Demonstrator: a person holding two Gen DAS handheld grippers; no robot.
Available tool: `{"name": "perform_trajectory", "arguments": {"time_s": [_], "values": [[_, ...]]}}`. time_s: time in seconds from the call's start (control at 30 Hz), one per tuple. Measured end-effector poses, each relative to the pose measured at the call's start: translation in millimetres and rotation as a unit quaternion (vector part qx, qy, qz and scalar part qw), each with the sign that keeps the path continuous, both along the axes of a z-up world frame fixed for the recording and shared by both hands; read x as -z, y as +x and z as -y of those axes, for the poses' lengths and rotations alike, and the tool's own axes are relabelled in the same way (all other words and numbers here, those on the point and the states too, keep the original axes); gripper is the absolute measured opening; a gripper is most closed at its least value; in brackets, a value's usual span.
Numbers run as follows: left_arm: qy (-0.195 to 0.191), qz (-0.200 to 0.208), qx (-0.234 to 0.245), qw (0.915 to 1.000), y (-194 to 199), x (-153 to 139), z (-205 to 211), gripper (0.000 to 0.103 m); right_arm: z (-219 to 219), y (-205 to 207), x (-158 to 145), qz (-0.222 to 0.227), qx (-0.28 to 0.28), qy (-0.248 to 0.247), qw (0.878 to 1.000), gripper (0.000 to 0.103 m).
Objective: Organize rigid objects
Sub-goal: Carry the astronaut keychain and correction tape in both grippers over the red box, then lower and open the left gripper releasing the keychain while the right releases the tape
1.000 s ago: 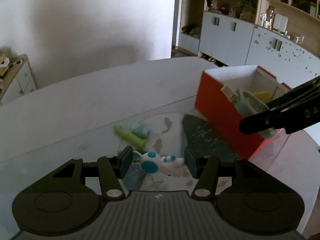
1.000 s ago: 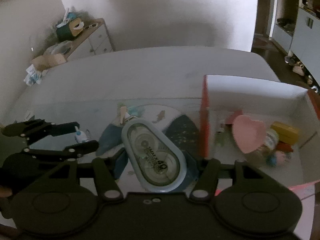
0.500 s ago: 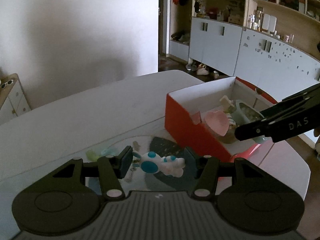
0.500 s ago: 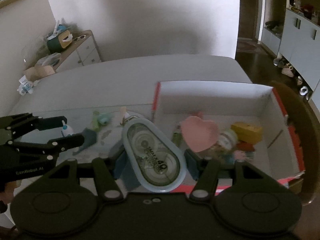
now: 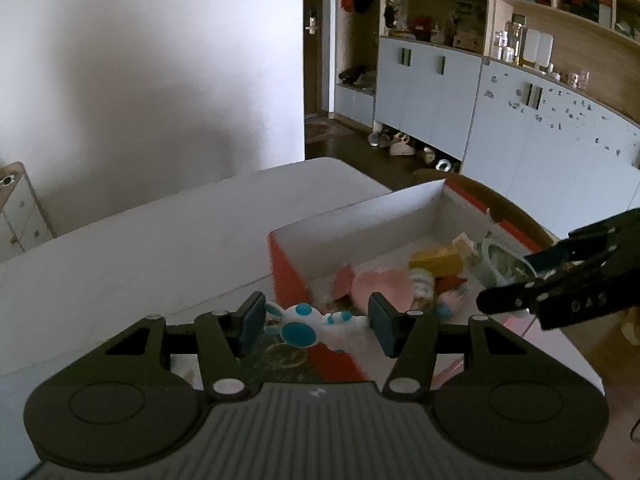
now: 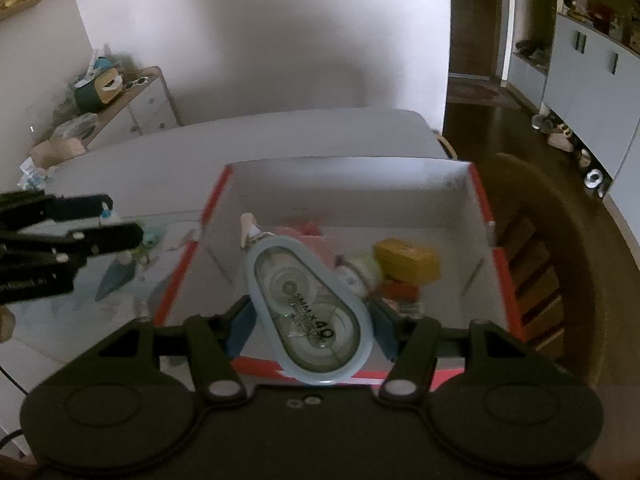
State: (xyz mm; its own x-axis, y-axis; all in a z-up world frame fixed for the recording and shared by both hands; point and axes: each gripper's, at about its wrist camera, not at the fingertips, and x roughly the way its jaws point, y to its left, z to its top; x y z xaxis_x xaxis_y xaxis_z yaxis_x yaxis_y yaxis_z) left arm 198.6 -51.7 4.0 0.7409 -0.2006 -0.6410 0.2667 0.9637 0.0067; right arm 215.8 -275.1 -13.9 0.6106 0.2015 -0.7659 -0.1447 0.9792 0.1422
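Box (image 6: 494,276) contents blurred, partly hidden by tape dispenser (image 6: 306,312); yellow block (image 6: 406,258) made out at 2 o'clock of it. Dispenser pinched by right gripper (image 6: 310,330) above box. Toy (image 5: 316,322) pinched by left gripper (image 5: 316,322) over box's near red wall. Table (image 5: 140,240) cut off by gripper bodies. Chair (image 6: 560,260) seen at 3 o'clock of box.

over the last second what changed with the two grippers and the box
Both grippers carried their loads from over the table toward the red box: the right gripper with the correction tape now hangs over it, the left gripper with the toy figure at its edge. Both grips unchanged.
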Motion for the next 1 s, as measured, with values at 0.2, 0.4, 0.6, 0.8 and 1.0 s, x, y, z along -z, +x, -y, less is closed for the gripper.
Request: {"name": "perform_trajectory", "arguments": {"time_s": [0.2,0.4,0.6,0.8,1.0], "values": [[0.009,0.008,0.008,0.9999,20.6,-7.7,36.9,0.056,25.7,5.5,8.2,-0.004,0.001,-0.003,1.000,0.061],[0.011,-0.002,0.017,0.9998,44.7,-6.0,64.3,0.056,38.2,16.6,15.7,-0.008,-0.012,-0.017,1.000,0.061],[0.018,-0.016,0.025,0.9994,75.7,1.1,91.6,0.056,35.2,25.9,19.9,-0.011,-0.047,-0.029,0.998,0.061],[0.020,-0.032,0.020,0.9991,109.4,17.3,109.4,0.056,30.6,36.9,25.6,-0.024,-0.076,-0.033,0.996,0.061],[0.029,-0.053,0.009,0.9981,135.6,39.3,121.1,0.056,24.7,45.0,35.4,-0.037,-0.094,-0.039,0.994,0.061]]}}
